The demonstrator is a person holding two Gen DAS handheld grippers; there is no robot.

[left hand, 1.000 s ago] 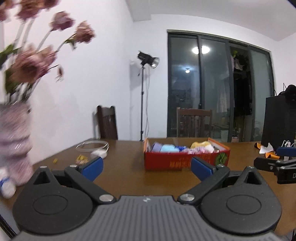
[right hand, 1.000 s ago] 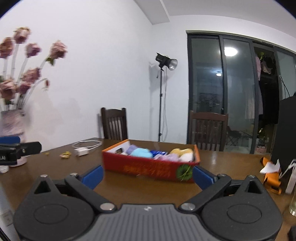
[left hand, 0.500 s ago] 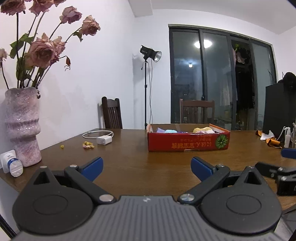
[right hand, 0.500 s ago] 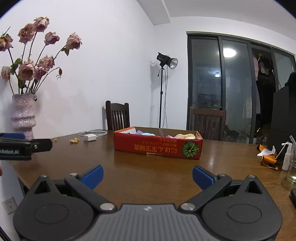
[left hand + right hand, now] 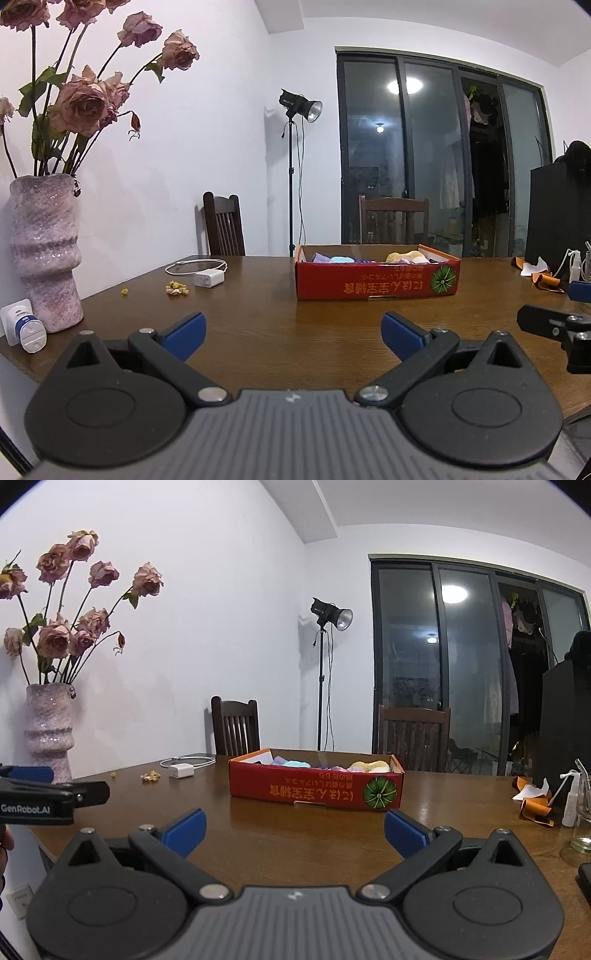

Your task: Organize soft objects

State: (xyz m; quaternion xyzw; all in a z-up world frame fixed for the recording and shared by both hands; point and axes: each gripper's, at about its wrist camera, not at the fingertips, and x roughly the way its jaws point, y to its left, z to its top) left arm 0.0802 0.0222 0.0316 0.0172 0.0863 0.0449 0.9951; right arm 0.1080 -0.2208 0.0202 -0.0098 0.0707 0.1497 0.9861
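Left wrist view, red box (image 5: pixel 376 284) beyond spread hand-held gripper (image 5: pixel 291 332)

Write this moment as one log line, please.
left gripper: open, empty | right gripper: open, empty | red box: on table, soft things inside

A pink mottled vase (image 5: pixel 44 251) of dried roses (image 5: pixel 85 103) stands at the left edge of the brown tabletop (image 5: pixel 280 332); a small white-and-blue container (image 5: pixel 31 330) lies just beside its base; a white charger (image 5: pixel 209 277) with its coiled cable (image 5: pixel 195 265) sits farther back, near some yellowish crumbs (image 5: pixel 176 288); two dark wooden chairs (image 5: pixel 235 727) stand behind the tabletop; a studio light (image 5: pixel 330 614) on a stand rises by the wall; orange and white scraps (image 5: pixel 532 799) lie at the right, near a clear glass (image 5: pixel 583 819).
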